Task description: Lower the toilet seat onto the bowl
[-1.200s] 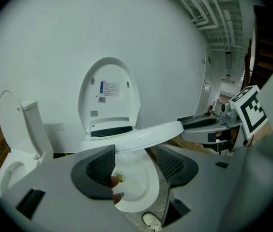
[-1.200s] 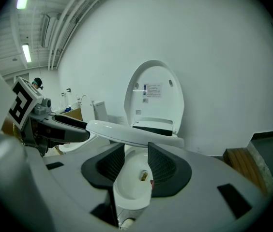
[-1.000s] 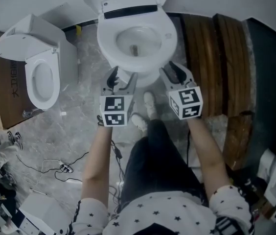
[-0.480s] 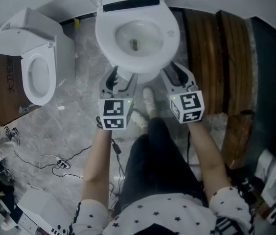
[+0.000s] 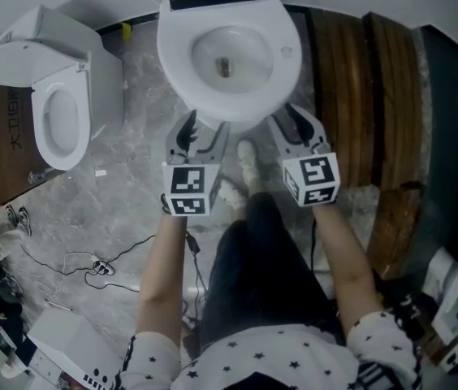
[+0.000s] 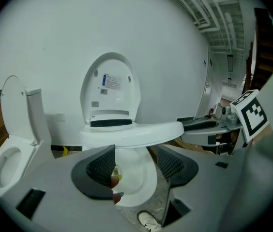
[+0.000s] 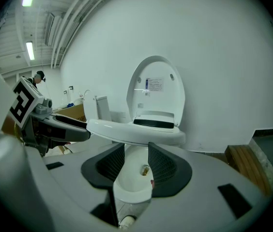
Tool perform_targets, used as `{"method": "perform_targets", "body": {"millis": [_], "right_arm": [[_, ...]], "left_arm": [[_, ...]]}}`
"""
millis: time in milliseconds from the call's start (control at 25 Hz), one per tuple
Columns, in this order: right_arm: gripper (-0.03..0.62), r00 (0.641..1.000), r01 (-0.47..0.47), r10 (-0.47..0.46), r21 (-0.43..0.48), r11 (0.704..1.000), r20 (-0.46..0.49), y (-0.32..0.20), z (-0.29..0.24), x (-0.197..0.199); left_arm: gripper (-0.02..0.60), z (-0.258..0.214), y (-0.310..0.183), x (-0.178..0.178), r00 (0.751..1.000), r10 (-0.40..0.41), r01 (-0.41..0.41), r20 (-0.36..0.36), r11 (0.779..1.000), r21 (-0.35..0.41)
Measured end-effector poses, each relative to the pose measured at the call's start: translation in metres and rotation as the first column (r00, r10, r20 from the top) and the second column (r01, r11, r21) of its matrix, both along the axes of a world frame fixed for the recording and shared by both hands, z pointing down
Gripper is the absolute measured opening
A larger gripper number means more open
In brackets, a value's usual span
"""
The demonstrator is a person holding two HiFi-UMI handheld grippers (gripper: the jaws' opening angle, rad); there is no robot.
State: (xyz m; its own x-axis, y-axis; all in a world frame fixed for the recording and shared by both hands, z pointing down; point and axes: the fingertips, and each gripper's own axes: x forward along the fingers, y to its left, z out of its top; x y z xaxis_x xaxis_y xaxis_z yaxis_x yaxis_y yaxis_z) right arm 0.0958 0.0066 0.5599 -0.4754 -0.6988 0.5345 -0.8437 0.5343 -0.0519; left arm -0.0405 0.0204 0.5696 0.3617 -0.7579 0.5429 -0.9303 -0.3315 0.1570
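White spare toilet (image 5: 60,108) is sitting at far left on the grey marble floor (image 5: 131,193), against a cardboard box (image 5: 3,140). Left hand-held gripper (image 5: 202,132) is hovering just short of the toilet bowl (image 5: 282,23), jaws standing wide apart and framing only the bowl's pedestal. Toilet seat (image 6: 110,88) is standing upright behind the bowl, against the wall. Right hand-held gripper (image 5: 292,124) is hovering alongside, jaws parted more narrowly, gripping nothing. Wooden planks (image 5: 351,96) are lying to the right.
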Motion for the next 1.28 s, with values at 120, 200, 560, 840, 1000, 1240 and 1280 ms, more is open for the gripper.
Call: {"method": "perform_targets", "body": {"millis": [120,200,560,840,1000,1240,1280], "right_arm": [[0.158,1.000,-0.004,0.004,-0.006,1.000,0.000,0.003,0.005,0.001],[0.158,1.000,-0.007,0.007,-0.008,1.000,0.002,0.004,0.008,0.001],[0.158,1.000,-0.010,0.010,-0.007,1.000,0.010,0.009,0.019,0.003],[0.158,1.000,-0.016,0.017,-0.014,1.000,0.022,0.012,0.027,0.003],[0.158,0.999,-0.023,0.024,-0.021,1.000,0.030,0.013,0.031,0.004],[0.158,0.999,-0.024,0.025,-0.027,0.999,0.037,0.017,0.039,0.003],[0.158,0.999,-0.025,0.027,-0.029,0.999,0.040,0.017,0.041,0.003]], "left_arm": [[0.273,0.005,0.002,0.000,1.000,-0.002,0.002,-0.006,1.000,-0.007],[0.273,0.007,0.003,0.001,1.000,-0.002,0.002,-0.009,1.000,-0.009],[0.273,0.021,0.010,0.002,0.999,-0.005,0.004,-0.035,1.000,-0.023],[0.273,0.037,0.017,0.001,0.998,-0.022,0.020,-0.051,0.999,-0.047],[0.273,0.038,0.017,0.003,0.998,-0.028,0.026,-0.060,0.999,-0.044],[0.273,0.043,0.016,0.002,0.998,-0.028,0.025,-0.057,0.999,-0.045],[0.273,0.044,0.016,0.002,0.998,-0.028,0.026,-0.056,0.999,-0.047]]}}
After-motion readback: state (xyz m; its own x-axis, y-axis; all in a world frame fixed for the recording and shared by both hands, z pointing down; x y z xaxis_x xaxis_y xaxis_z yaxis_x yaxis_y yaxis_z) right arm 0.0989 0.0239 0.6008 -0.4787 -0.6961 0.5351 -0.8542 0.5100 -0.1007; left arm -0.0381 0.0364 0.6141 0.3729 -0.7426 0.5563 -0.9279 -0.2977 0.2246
